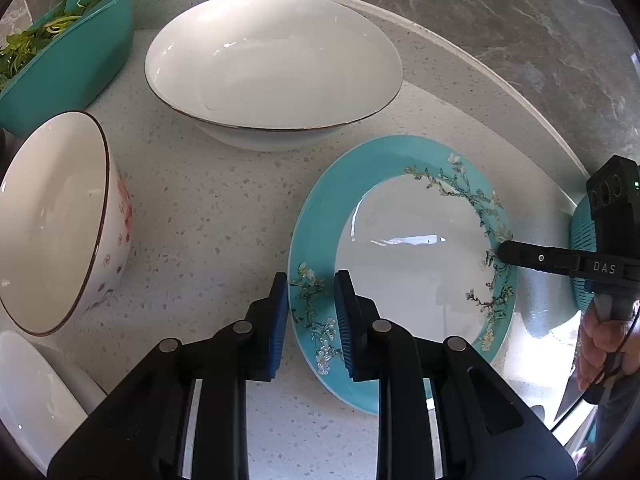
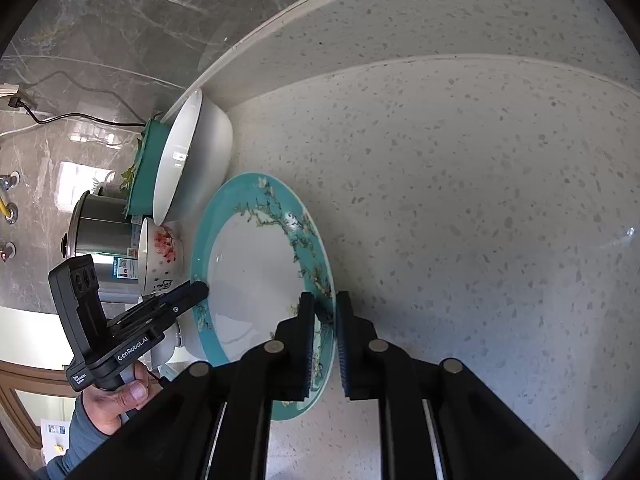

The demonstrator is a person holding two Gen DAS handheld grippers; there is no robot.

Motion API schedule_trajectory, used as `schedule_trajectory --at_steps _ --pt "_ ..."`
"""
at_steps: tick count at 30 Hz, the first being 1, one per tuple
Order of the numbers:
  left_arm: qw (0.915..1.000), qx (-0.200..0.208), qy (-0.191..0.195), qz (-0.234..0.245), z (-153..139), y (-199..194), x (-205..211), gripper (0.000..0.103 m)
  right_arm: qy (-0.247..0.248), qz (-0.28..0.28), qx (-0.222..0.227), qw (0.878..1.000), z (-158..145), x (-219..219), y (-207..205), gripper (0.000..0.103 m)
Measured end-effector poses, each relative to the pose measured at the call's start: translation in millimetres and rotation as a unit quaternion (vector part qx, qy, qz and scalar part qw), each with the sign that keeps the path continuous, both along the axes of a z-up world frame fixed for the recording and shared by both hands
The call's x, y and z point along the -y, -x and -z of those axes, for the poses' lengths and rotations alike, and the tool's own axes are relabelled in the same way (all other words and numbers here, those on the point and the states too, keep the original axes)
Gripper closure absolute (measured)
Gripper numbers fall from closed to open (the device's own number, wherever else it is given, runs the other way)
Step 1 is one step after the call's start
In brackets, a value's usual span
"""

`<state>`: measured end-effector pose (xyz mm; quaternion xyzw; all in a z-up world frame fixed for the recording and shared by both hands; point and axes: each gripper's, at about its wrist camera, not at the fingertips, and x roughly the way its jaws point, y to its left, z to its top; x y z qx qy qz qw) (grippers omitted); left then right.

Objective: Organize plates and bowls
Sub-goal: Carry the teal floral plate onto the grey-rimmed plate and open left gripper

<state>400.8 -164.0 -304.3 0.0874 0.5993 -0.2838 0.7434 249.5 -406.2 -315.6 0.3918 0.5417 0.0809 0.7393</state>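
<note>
A plate [image 1: 404, 264] with a turquoise rim and blossom branches lies on the speckled counter, to the right of the middle. My left gripper [image 1: 312, 280] points steeply down astride the plate's left rim. Its jaws are narrow, one finger outside the edge and one over the rim, and I see no squeeze. From the right wrist view, the left gripper [image 2: 202, 290] has its tips at that same edge of the plate [image 2: 248, 264]. My right gripper [image 2: 325, 300] is shut on the opposite rim. In the left wrist view, the right gripper [image 1: 502, 251] is pinched flat on the rim.
A big white bowl [image 1: 276, 68] stands behind the plate. A flowered bowl [image 1: 48, 220] and another white dish [image 1: 28, 392] are on the left. A teal basin of greens [image 1: 68, 52] and a steel pot [image 2: 100, 228] sit further off. The counter edge [image 1: 500, 92] curves past on the right.
</note>
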Motion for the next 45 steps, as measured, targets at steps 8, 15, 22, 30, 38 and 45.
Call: schedule_trajectory --at_steps 8,15,22,30,38,45 --pt "0.9999 -0.01 0.009 -0.005 -11.3 2.8 -12.5 0.083 -0.003 0.011 0.004 1.0 -9.4 1.3 10.0 0.089" --pt "0.9997 -0.011 0.02 0.005 -32.5 18.5 -14.4 0.083 -0.002 0.028 0.012 1.0 -30.3 4.8 32.2 0.089" --pt "0.9988 -0.015 0.036 0.03 -59.2 59.3 -19.3 0.083 -0.001 0.04 0.027 0.999 -63.6 0.7 82.4 0.089" --pt "0.9966 -0.033 0.036 0.067 -67.5 133.2 -21.2 0.082 -0.01 0.069 0.023 0.997 -78.3 -6.4 174.7 0.088" --pt "0.9942 -0.053 0.02 0.092 -56.8 218.1 -29.7 0.082 -0.021 0.086 0.004 0.996 -62.6 -13.7 251.3 0.087" --pt "0.9935 -0.064 0.0 0.095 -36.8 263.8 -29.9 0.082 -0.032 0.092 -0.019 0.995 -37.2 -12.1 288.8 0.087"
